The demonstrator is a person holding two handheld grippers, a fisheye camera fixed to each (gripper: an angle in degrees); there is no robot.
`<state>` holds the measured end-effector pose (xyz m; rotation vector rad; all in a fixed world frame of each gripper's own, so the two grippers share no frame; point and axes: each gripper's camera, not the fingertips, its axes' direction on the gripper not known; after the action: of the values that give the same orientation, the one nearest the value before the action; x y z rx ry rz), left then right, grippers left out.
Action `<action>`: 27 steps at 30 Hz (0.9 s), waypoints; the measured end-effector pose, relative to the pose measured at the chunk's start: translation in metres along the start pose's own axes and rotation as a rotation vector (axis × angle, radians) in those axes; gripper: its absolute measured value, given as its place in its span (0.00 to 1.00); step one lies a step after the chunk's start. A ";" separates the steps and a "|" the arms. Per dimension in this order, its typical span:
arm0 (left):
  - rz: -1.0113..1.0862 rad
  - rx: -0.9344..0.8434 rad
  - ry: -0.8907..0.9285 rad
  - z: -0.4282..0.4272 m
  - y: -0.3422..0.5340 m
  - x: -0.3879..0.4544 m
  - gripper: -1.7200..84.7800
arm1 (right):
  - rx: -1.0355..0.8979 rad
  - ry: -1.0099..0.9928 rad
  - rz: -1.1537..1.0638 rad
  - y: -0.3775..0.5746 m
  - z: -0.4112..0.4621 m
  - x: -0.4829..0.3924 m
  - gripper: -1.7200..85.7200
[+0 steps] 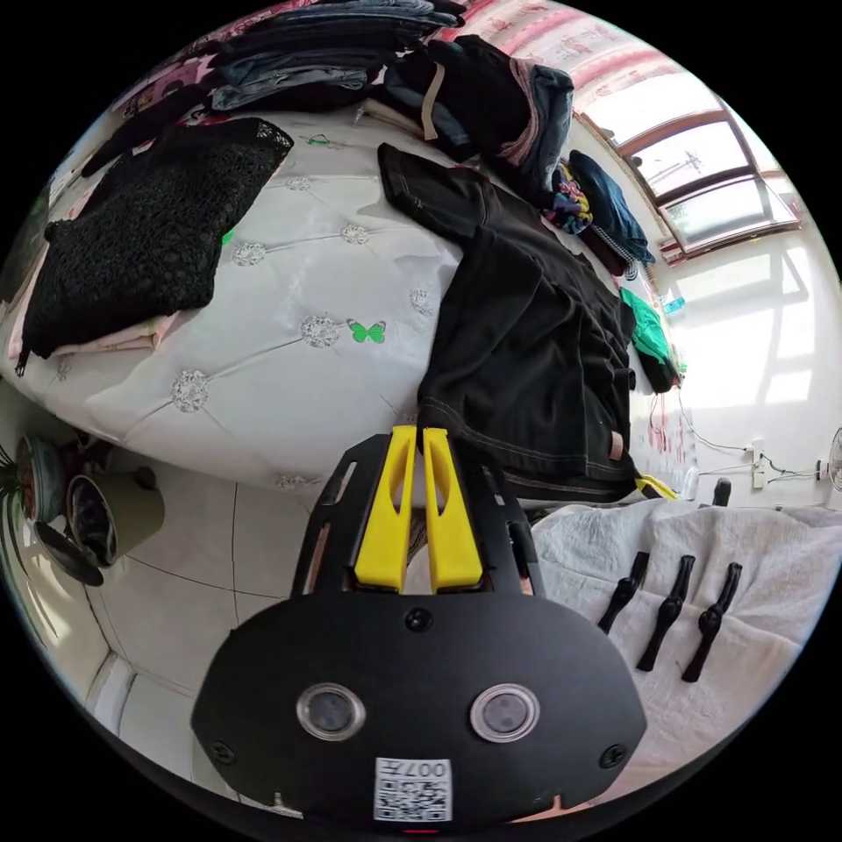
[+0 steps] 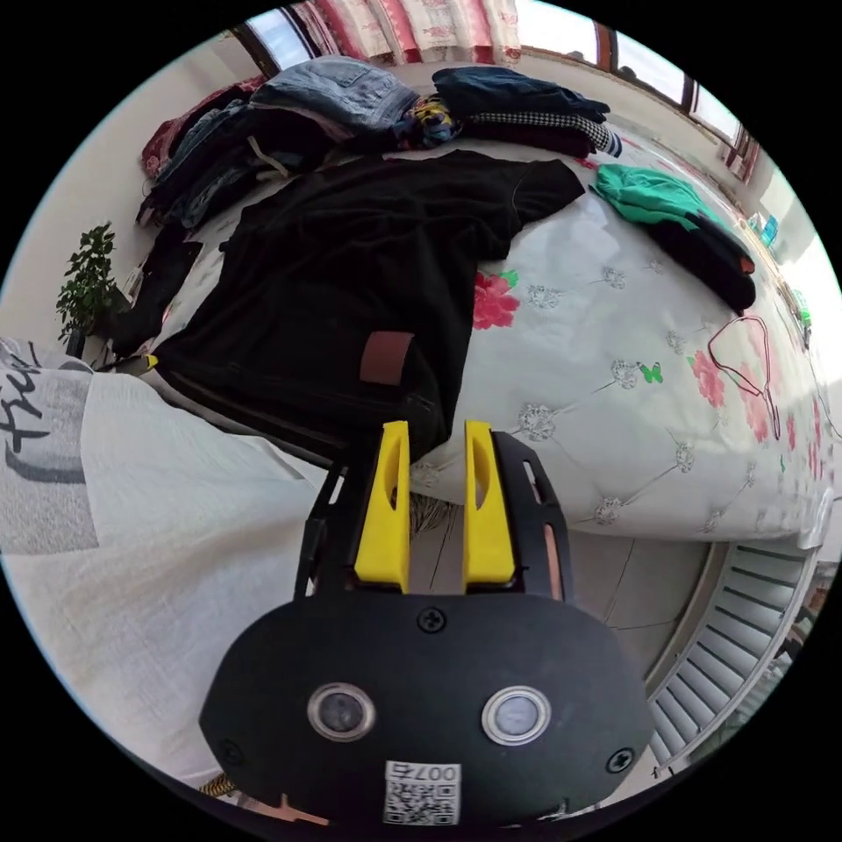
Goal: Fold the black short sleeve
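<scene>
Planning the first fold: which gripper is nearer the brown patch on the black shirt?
Right. The right gripper sits at the hem just below the brown patch; the left gripper is at the black shirt's opposite hem corner.

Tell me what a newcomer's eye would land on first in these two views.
First, the black short sleeve spread across the white quilted bed, its hem with a brown patch hanging at the near edge. Next come the yellow jaws of the right gripper, slightly parted by that hem, and those of the left gripper, nearly closed at the hem's other corner. Heaped clothes line the bed's far side.
</scene>
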<state>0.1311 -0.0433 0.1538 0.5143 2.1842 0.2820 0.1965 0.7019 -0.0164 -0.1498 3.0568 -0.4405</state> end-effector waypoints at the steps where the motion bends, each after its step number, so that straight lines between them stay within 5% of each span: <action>1: 0.002 0.006 0.009 -0.003 -0.001 -0.005 0.01 | -0.011 0.021 -0.031 0.002 0.002 -0.003 0.08; 11: 0.003 0.100 0.164 -0.041 -0.008 -0.043 0.01 | -0.019 0.104 -0.139 0.017 0.003 -0.010 0.03; 18: 0.141 0.420 0.484 -0.158 -0.003 -0.049 0.01 | 0.410 -0.126 0.068 0.057 -0.152 0.055 0.02; 27: 0.081 0.404 0.505 -0.156 -0.006 -0.094 0.01 | 0.353 -0.328 0.144 0.086 -0.163 0.075 0.02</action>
<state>0.0581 -0.0945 0.3122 0.8258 2.7360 0.0046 0.1037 0.8216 0.1129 0.0134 2.6008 -0.8392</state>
